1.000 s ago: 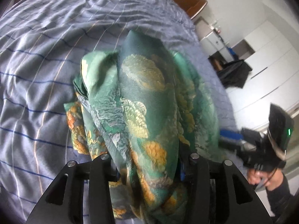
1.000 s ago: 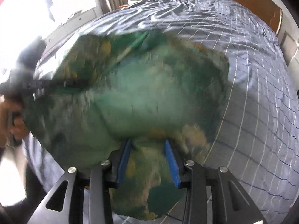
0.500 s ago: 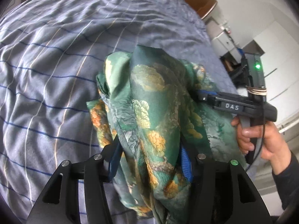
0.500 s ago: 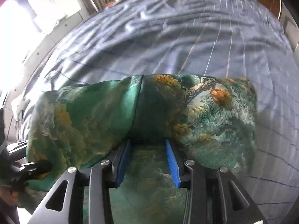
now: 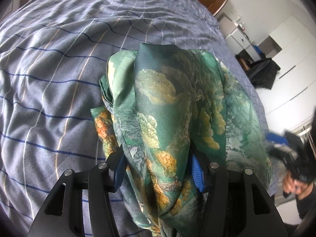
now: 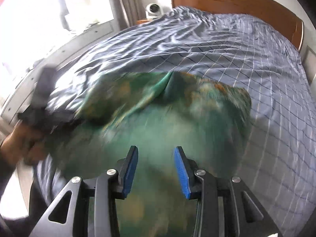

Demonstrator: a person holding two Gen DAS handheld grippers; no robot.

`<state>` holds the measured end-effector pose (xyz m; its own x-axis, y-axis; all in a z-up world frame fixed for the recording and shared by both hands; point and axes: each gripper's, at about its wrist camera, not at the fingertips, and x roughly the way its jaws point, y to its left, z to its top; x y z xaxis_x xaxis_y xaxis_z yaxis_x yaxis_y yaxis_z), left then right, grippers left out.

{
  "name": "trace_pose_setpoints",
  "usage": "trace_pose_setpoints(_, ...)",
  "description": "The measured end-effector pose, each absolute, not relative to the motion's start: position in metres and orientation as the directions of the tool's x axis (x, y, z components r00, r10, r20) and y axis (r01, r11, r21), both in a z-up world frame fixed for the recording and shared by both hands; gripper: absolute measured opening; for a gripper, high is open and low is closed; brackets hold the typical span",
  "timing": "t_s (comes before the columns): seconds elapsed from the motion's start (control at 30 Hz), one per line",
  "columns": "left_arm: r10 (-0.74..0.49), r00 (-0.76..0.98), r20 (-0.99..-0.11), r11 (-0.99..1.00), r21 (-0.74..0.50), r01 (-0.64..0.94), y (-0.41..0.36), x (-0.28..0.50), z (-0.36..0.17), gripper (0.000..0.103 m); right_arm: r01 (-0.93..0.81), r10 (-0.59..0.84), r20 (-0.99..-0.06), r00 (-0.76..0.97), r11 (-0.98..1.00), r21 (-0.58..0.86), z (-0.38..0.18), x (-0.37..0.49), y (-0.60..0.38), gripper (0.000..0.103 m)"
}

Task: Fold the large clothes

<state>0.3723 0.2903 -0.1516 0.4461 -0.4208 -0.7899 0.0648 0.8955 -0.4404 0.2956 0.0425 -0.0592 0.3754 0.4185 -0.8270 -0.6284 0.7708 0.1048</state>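
A green silky garment with gold and orange flower print lies bunched on the bed. It fills the space between the blue pads of my left gripper, which is shut on a thick fold of it. In the right wrist view the garment is blurred by motion. My right gripper stands open over the cloth, its blue pads apart and holding nothing. The right gripper also shows blurred at the right edge of the left wrist view.
The bed has a blue-grey checked cover and a brown wooden headboard. White cabinets and a dark bundle stand to the right. A window and a small white camera are at the far left.
My right gripper has let go of the garment and pulled back and up, away from the left. My left gripper still holds its fold, and the garment has shifted little.
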Motion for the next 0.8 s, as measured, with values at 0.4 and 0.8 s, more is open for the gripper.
trace_pose_setpoints(0.4,-0.385,0.436,-0.813,0.916,-0.393,0.077,0.284,0.38,-0.16,0.063,-0.546,0.422,-0.856,0.299,0.811,0.209,-0.113,0.26,0.008,0.041)
trace_pose_setpoints(0.8,-0.347,0.486,-0.802,0.919,-0.393,0.009,0.288,0.371,-0.15,0.075,-0.571,0.382,-0.854,0.353,0.811,0.127,-0.125,0.259,0.025,0.041)
